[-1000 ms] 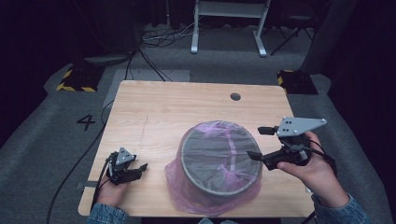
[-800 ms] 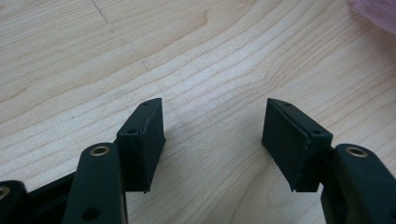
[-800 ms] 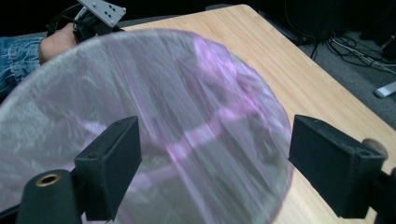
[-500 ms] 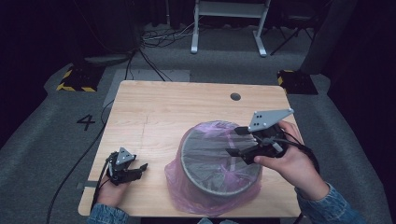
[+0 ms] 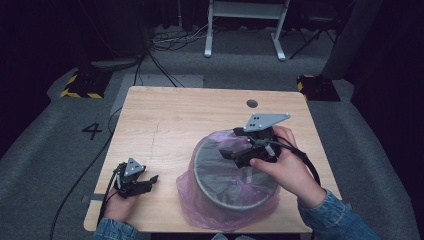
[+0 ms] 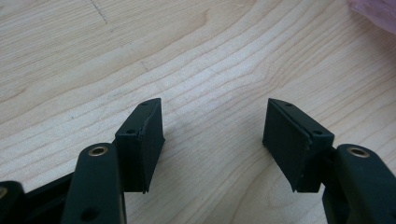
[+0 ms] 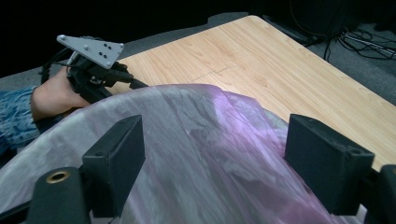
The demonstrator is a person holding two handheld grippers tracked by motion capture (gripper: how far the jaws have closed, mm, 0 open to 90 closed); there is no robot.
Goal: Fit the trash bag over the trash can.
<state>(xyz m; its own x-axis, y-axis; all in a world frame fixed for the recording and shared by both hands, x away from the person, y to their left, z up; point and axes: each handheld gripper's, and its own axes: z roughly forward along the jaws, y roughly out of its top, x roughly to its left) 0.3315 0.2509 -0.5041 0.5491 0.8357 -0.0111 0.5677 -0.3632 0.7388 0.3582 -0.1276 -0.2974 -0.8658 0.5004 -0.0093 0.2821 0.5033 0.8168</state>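
Observation:
A round grey bin [image 5: 220,189] lined with a pink plastic bag [image 5: 200,216] stands on the wooden table [image 5: 175,115], right of the middle near the front. My right gripper [image 5: 231,152] hovers over the bin's mouth, pointing left. In the right gripper view its jaws stand open [image 7: 217,140] above a sheet of the pink bag [image 7: 210,154], not pressing on it. My left gripper [image 5: 149,181] rests at the table's front left, apart from the bin. It is open [image 6: 212,126] over bare wood with nothing between its jaws.
A round cable hole [image 5: 252,103] sits in the table's far right part. Beyond the table, the floor holds cables [image 5: 165,55], a white frame's legs [image 5: 245,30] and two yellow-black striped blocks [image 5: 80,85]. A "4" [image 5: 92,131] is marked on the floor at left.
My right gripper has moved left from the bin's right rim to above its mouth. The left gripper has stayed in place.

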